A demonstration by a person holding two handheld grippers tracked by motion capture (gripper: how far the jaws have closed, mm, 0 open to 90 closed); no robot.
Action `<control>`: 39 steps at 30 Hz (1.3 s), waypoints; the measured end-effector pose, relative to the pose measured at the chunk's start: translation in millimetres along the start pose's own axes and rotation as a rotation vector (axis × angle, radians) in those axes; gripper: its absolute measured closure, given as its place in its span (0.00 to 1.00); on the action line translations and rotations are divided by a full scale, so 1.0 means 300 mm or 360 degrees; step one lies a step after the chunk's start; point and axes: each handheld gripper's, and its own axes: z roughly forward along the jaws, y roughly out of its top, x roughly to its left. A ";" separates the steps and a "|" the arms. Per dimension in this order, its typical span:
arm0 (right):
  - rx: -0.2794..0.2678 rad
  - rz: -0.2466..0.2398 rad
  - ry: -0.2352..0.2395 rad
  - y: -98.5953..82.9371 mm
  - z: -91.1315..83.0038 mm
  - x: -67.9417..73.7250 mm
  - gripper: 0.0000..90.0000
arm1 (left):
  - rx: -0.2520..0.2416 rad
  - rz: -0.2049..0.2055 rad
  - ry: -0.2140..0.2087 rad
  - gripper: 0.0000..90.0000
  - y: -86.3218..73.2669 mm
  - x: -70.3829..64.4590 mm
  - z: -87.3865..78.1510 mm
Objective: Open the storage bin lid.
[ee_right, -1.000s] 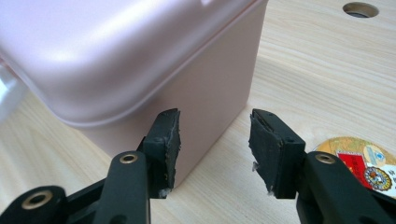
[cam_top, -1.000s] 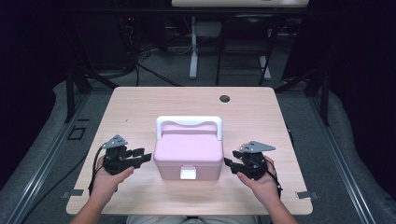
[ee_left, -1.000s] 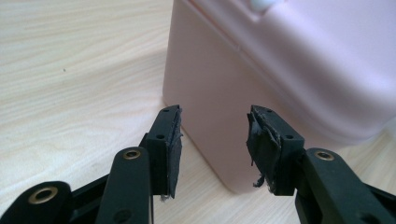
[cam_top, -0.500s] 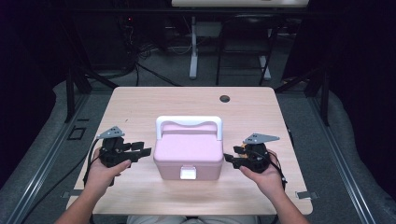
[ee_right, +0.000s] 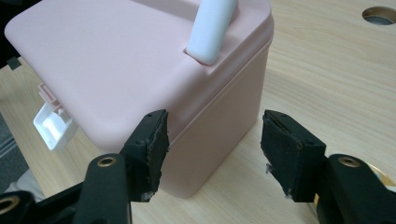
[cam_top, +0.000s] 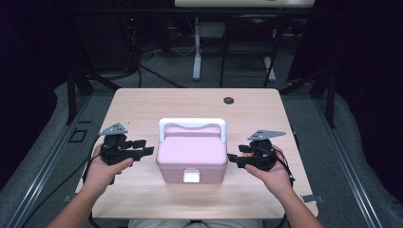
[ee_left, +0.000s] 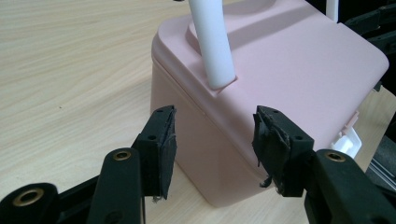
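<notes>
A pink lidded box (cam_top: 191,154) with a white carry handle (cam_top: 192,124) and a white front latch (cam_top: 192,176) stands on the wooden table (cam_top: 142,104). My left gripper (cam_top: 146,149) is open just left of the box, jaws aimed at its left side wall (ee_left: 219,154). My right gripper (cam_top: 233,158) is open just right of the box, jaws facing its right side wall (ee_right: 219,135). Neither gripper holds anything. In the left gripper view the handle post (ee_left: 212,42) rises from the closed lid. The latch (ee_right: 53,126) also shows in the right gripper view.
A round cable hole (cam_top: 228,100) sits in the table near its far edge, and shows as the hole (ee_right: 380,15) in the right gripper view. Dark stands and cables lie on the floor beyond the table. Bare tabletop surrounds the box.
Both grippers have shifted slightly, staying close beside the box. The left hand drew back toward the left then came in again; the box has not moved.
</notes>
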 end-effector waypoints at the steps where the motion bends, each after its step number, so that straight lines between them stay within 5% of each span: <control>1: 0.0002 -0.0014 -0.0002 0.004 -0.001 0.000 0.45 | -0.0001 0.0004 0.0003 0.55 0.005 0.000 0.000; 16: -0.0005 -0.0079 0.0031 0.087 -0.015 0.005 0.47 | 0.0014 0.0007 -0.0016 0.56 0.068 0.008 0.021; 39: 0.0004 -0.0080 0.0068 0.148 0.067 0.008 0.48 | 0.0031 -0.0001 -0.0017 0.56 0.125 0.000 0.119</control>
